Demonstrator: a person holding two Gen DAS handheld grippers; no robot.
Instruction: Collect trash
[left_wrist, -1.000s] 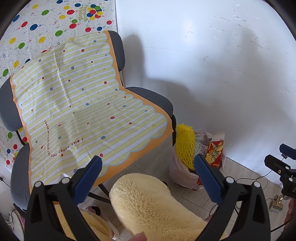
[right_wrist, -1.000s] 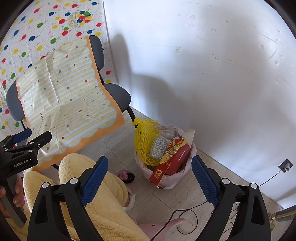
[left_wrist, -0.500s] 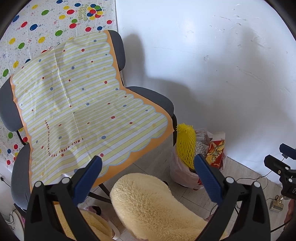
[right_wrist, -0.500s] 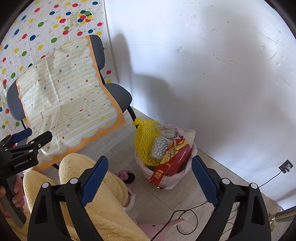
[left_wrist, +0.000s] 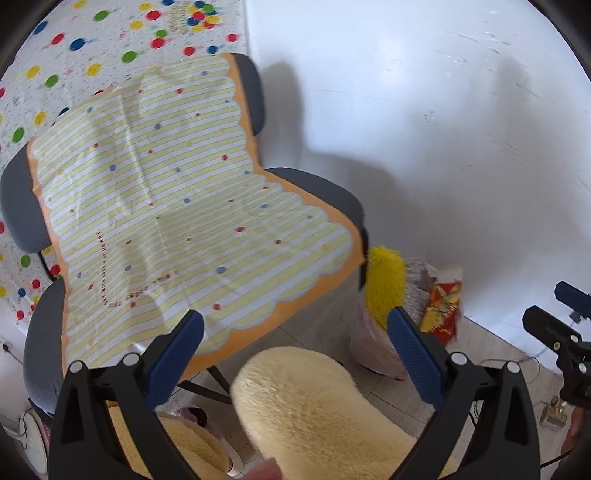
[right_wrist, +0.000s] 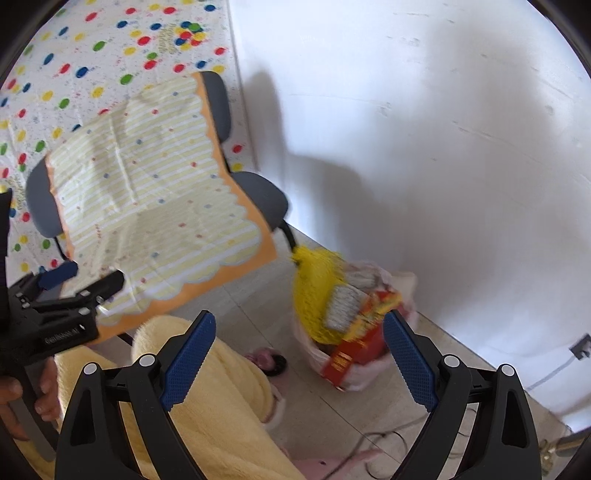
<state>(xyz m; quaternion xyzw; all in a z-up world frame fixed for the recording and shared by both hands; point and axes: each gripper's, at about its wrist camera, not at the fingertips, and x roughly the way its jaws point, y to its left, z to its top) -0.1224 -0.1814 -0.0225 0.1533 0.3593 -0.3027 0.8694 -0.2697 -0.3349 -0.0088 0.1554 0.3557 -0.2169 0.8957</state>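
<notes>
A plastic trash bag (right_wrist: 365, 369) stands on the floor by the white wall, stuffed with a yellow mesh net (right_wrist: 317, 280), a red carton (right_wrist: 354, 347) and a crumpled silver wrapper (right_wrist: 341, 308). It also shows in the left wrist view (left_wrist: 373, 343), with the net (left_wrist: 386, 284) and carton (left_wrist: 441, 308). My left gripper (left_wrist: 295, 354) is open and empty, well short of the bag. My right gripper (right_wrist: 297, 362) is open and empty, above the floor left of the bag. The left gripper body (right_wrist: 55, 317) shows at the left of the right wrist view.
A grey office chair (left_wrist: 321, 188) draped with a yellow striped sheet (left_wrist: 177, 206) stands left of the bag. The person's yellow fleece-clad legs (left_wrist: 314, 410) and pink slippers (right_wrist: 269, 363) fill the bottom. A cable (right_wrist: 384, 439) lies on the tiled floor.
Both views have shifted a little and are blurred with motion. The bag now sits slightly further right in the right wrist view. Both grippers stay open.
</notes>
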